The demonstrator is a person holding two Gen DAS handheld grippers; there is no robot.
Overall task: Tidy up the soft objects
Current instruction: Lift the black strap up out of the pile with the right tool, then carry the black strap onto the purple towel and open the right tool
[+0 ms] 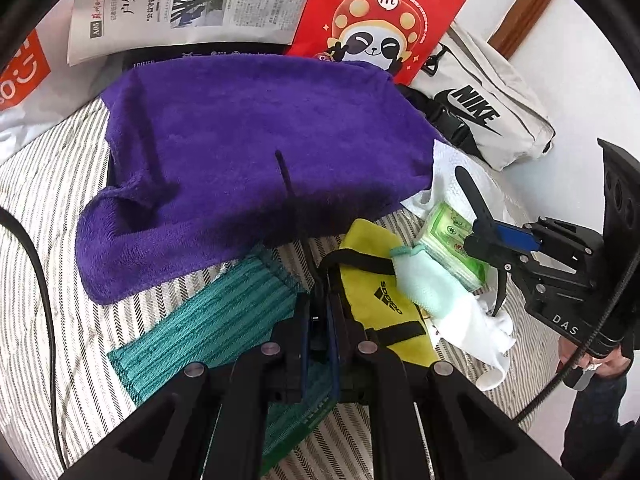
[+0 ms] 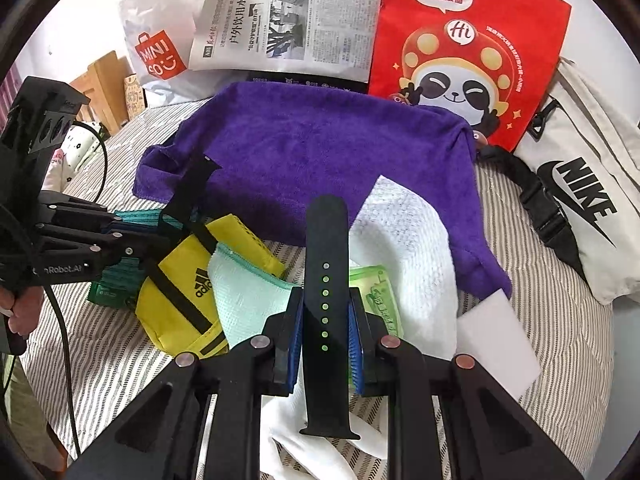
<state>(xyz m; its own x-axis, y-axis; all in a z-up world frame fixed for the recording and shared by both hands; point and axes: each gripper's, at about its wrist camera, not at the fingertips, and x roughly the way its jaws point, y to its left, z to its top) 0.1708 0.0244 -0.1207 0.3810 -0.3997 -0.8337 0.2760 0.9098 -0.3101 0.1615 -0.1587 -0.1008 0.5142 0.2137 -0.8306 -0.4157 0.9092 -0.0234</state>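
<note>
Right gripper (image 2: 325, 340) clamped on one black watch strap (image 2: 325, 280), left gripper (image 1: 320, 300) pinched shut on the other strap (image 1: 289, 196), both lifted clear above the purple towel (image 1: 256, 152) ahead, likely for pairing together.

newspaper (image 2: 288, 20): upper centre of the right wrist view, lying flat, Chinese headlines and a grey photo; its right edge meets the red bag.
red paper bag (image 2: 472, 60): upper right, printed with a cartoon panda in a spotted red hat and a white speech bubble.
white plastic bag (image 2: 160, 56): upper left, crumpled, with a red Miniso logo.
dark flat box (image 2: 304, 80): a thin strip with white print showing just below the newspaper.
striped sheet (image 2: 560, 320): grey-and-white cover under everything.
wooden furniture (image 2: 100, 84): far left edge, pale.
wooden trim (image 1: 524, 16): upper right of the left wrist view, against a white wall.
</note>
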